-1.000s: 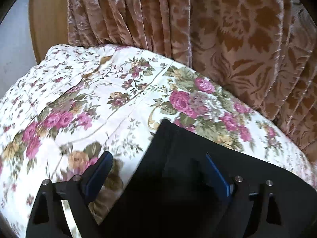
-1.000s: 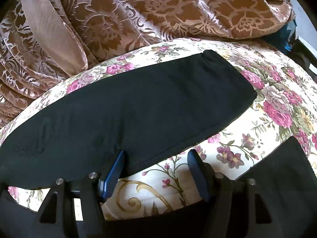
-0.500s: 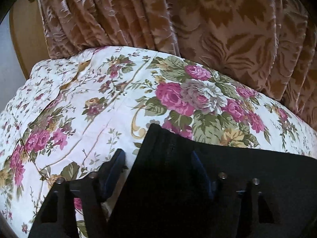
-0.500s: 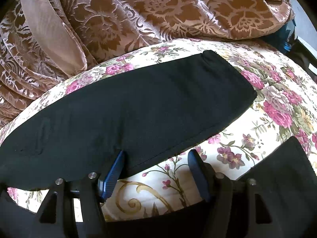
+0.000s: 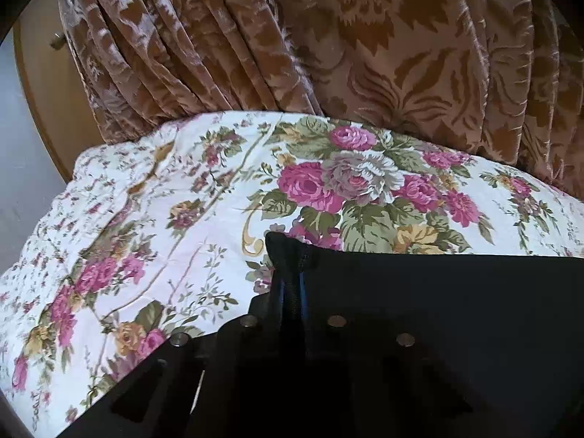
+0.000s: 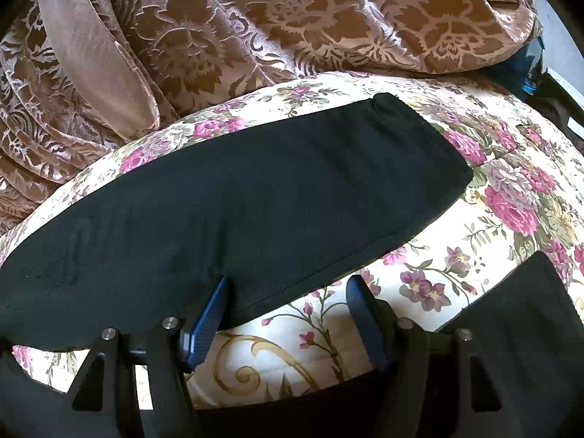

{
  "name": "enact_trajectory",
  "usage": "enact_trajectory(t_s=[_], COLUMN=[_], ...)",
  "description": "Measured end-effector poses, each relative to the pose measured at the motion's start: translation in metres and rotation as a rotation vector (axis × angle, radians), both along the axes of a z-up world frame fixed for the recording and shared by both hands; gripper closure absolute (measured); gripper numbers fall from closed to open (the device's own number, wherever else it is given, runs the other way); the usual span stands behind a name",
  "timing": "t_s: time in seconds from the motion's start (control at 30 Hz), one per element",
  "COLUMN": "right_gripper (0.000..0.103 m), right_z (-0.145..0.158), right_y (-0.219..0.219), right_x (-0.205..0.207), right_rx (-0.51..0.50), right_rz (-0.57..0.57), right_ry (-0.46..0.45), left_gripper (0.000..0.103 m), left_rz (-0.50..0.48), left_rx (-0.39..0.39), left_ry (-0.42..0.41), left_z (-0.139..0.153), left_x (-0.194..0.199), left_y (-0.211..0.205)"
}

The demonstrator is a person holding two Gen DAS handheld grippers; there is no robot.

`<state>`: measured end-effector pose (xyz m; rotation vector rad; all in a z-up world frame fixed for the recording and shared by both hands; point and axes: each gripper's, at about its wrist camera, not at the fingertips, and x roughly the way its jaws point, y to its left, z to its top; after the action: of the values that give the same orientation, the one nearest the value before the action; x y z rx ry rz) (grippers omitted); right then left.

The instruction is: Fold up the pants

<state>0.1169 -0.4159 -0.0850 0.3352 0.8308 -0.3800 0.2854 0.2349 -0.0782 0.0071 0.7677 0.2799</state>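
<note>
No boxes or baskets stood anywhere; the only thing bearing the work was the floral bedspread point(image 6: 511, 197), white with pink roses, and on it lay the black pants point(image 6: 255, 189). Behind the bed hung a heavy brown patterned curtain point(image 5: 328, 36), its folds brushing the far edge of the cover, with a wooden panel point(image 5: 43, 91) showing at the far left.

The left gripper point(image 5: 290, 284) had its two fingers pressed together on a corner of the pants, the black cloth pinched upright between them while the rest of that edge ran off flat to the right across the roses.

The right gripper point(image 6: 288, 292) stood with its blue fingers point(image 6: 208, 314) spread wide. One leg of the pants stretched away in front of it as a long band across the bed; the near hem touched the left finger, whose tip was tucked under the fabric's edge. The other finger hovered over bare bedspread. A second flap of black cloth lay at the lower right, apart from that finger.
</note>
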Motion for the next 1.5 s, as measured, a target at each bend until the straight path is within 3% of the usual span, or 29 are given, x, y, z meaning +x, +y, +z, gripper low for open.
enact_trajectory(t_s=[0.13,0.27,0.33,0.43,0.6,0.73,0.83,1.0,1.1,1.23,1.33,1.5], right_gripper=[0.035,0.035,0.035,0.035,0.035,0.035,0.035,0.035,0.035,0.035,0.035,0.035], right_z=[0.0,0.0,0.0,0.0,0.0,0.0,0.0,0.0,0.004,0.031,0.05,0.065], right_y=[0.0,0.0,0.0,0.0,0.0,0.0,0.0,-0.002,0.001,0.024,0.054,0.116], right_x=[0.0,0.0,0.0,0.0,0.0,0.0,0.0,-0.001,-0.006,-0.021,-0.022,0.005], right_rx=[0.001,0.002,0.002,0.001,0.004,0.004,0.004,0.02,0.012,-0.096,-0.119,0.05], right_rz=[0.001,0.001,0.0,0.0,-0.001,-0.001,-0.001,-0.002,-0.01,0.011,0.104,0.288], right_ry=[-0.001,0.0,0.0,0.0,0.001,0.001,0.001,-0.002,-0.019,-0.097,-0.147,-0.154], left_gripper=[0.097,0.098,0.098,0.098,0.098,0.098,0.098,0.098,0.098,0.1,0.1,0.1], left_rz=[0.003,-0.003,-0.016,-0.032,-0.007,0.018,0.056,0.101,0.109,0.135,0.144,0.135], left_rx=[-0.017,-0.124,-0.2,-0.245,-0.379,-0.399,-0.456,-0.507,-0.547,-0.596,-0.639,-0.628], left_ry=[-0.063,-0.162,-0.186,-0.206,-0.26,-0.285,-0.309,-0.273,-0.286,-0.285,-0.283,-0.275], left_z=[0.015,0.042,0.052,0.057,0.05,0.036,0.022,-0.008,-0.012,-0.02,-0.026,-0.025], left_x=[-0.022,-0.057,-0.076,-0.107,-0.17,-0.212,-0.234,-0.238,-0.239,-0.24,-0.24,-0.238], left_y=[-0.006,-0.002,0.003,0.001,0.013,0.01,0.01,0.012,0.018,0.026,0.032,0.029])
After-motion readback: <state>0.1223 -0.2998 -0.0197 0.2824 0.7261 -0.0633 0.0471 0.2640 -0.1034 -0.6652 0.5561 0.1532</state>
